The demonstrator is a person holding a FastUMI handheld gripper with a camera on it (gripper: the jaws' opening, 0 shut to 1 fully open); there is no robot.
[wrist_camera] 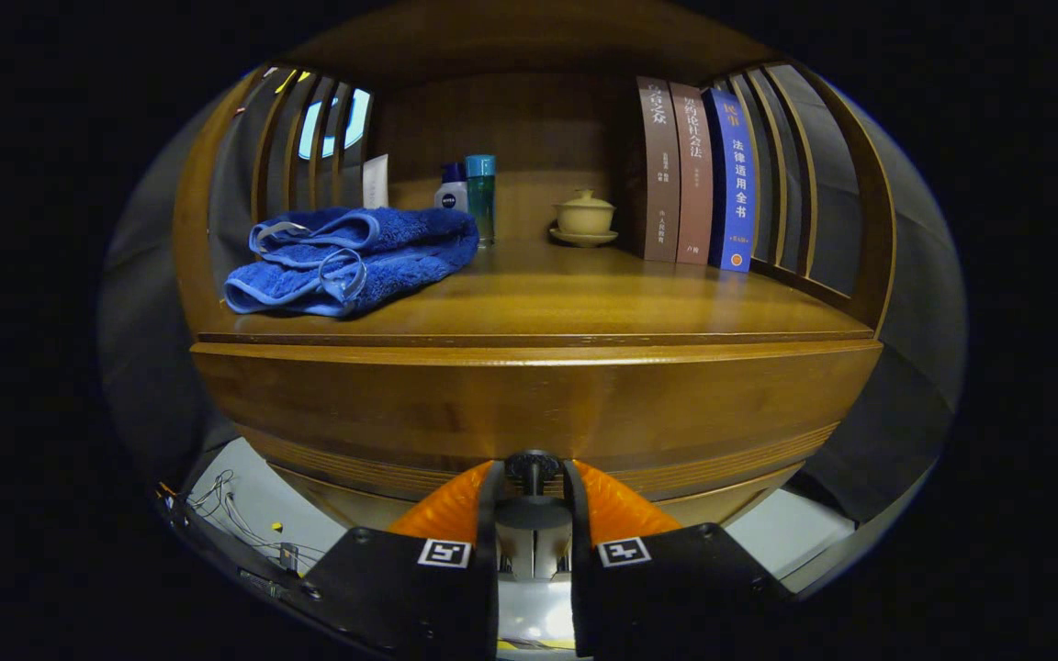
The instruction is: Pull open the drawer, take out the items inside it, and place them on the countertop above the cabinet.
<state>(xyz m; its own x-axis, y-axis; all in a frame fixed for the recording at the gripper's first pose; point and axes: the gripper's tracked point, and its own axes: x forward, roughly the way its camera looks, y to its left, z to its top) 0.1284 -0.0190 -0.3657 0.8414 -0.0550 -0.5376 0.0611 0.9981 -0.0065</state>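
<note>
Hand-held gripper (533, 470) sits low against the front of the wooden cabinet, its two fingers drawn close together on either side of the small dark drawer knob (532, 466), which stands between the fingertips. The fingers appear to press on the knob from both sides, though the contact itself is partly hidden by the fingers' own bulk. The drawer front (529, 418) looks flush with the cabinet body, so the drawer is still closed and whatever lies inside cannot be seen.

Above the drawer, beyond the fingers, runs the bench (584, 298), a smooth wooden top enclosed by slatted side rails and a back panel. A folded blue towel (354, 257) lies on its left part, near the front edge. Behind the towel, toward the back panel, stand a white tube (376, 181), a small white bottle with a blue cap (452, 188) and a taller teal bottle (480, 197), close together. A cream lidded teacup on a saucer (584, 218) sits near the middle at the back. To its right, three upright books (696, 174) lean against the right-hand slats, two brown and one blue.
</note>
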